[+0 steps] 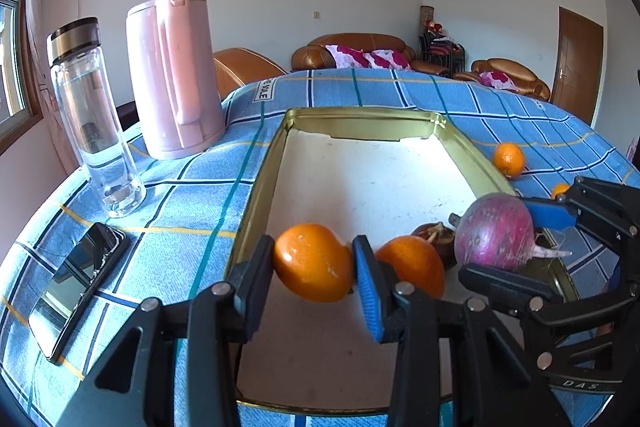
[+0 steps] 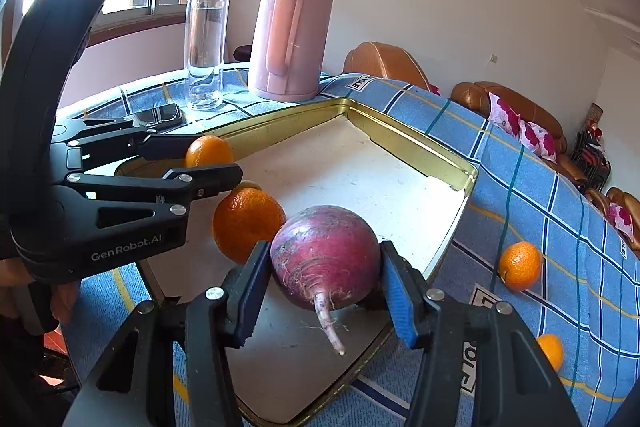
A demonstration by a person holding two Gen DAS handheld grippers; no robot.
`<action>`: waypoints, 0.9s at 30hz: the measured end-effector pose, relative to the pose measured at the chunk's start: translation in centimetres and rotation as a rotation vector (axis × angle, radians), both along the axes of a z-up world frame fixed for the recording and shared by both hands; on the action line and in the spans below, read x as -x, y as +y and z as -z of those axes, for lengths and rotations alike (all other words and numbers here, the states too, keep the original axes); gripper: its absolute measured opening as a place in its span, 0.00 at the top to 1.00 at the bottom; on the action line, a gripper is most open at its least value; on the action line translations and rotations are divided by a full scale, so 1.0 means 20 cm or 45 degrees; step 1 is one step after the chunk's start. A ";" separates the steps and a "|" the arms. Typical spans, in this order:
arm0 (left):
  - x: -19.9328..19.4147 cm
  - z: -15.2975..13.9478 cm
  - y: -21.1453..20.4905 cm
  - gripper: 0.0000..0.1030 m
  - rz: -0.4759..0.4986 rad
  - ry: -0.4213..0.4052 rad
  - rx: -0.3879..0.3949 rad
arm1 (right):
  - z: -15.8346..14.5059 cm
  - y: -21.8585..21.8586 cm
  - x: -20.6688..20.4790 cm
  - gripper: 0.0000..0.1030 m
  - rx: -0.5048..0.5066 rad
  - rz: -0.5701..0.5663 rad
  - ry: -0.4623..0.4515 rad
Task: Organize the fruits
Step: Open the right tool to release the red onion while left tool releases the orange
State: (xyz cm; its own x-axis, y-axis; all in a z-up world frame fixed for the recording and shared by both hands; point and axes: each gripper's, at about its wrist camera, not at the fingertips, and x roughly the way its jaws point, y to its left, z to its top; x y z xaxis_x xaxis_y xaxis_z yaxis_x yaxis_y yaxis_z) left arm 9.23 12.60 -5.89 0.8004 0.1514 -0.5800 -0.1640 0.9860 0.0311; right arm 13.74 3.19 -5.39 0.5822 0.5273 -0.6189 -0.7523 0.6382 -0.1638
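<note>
My left gripper (image 1: pixel 314 263) is shut on an orange (image 1: pixel 312 261) and holds it over the near end of the gold tin tray (image 1: pixel 256 187). My right gripper (image 2: pixel 324 281) is shut on a purple radish (image 2: pixel 326 255), root pointing at the camera, over the tray's (image 2: pixel 460 163) near corner. The radish also shows in the left wrist view (image 1: pixel 494 231). A second orange (image 1: pixel 412 265) and a dark brown round fruit (image 1: pixel 438 237) lie in the tray. In the right wrist view the left gripper (image 2: pixel 208 161) holds its orange (image 2: pixel 208 151), with the tray orange (image 2: pixel 248 223) below it.
Two oranges (image 2: pixel 520 265) (image 2: pixel 550 349) lie on the blue checked cloth right of the tray. A pink kettle (image 1: pixel 174 75), a glass bottle (image 1: pixel 94 119) and a phone (image 1: pixel 78 285) stand left of the tray. Sofas are beyond the table.
</note>
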 end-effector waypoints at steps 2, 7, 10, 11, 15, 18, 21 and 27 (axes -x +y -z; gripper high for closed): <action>-0.01 0.00 0.00 0.60 0.004 0.008 0.001 | 0.00 0.00 0.00 0.46 0.004 -0.003 0.003; -0.01 0.01 0.00 0.60 0.000 0.013 0.004 | 0.00 0.00 -0.01 0.46 -0.002 -0.012 0.026; -0.01 0.01 0.00 0.60 0.000 0.012 -0.003 | 0.00 0.00 -0.01 0.46 -0.004 -0.013 0.031; -0.01 0.01 0.00 0.60 -0.001 0.012 -0.005 | 0.00 0.00 -0.01 0.46 -0.004 -0.013 0.032; 0.00 0.00 0.00 0.55 -0.013 0.000 -0.016 | 0.00 0.00 -0.01 0.45 -0.002 -0.008 0.019; 0.01 0.00 -0.01 0.44 -0.024 -0.018 -0.031 | -0.01 0.00 0.01 0.40 -0.007 -0.008 -0.009; 0.03 -0.01 0.00 0.35 -0.029 -0.043 -0.019 | -0.03 -0.03 0.01 0.38 -0.048 0.012 -0.029; 0.06 -0.03 -0.03 0.20 -0.016 -0.091 -0.009 | -0.07 -0.13 0.00 0.34 -0.169 0.077 -0.038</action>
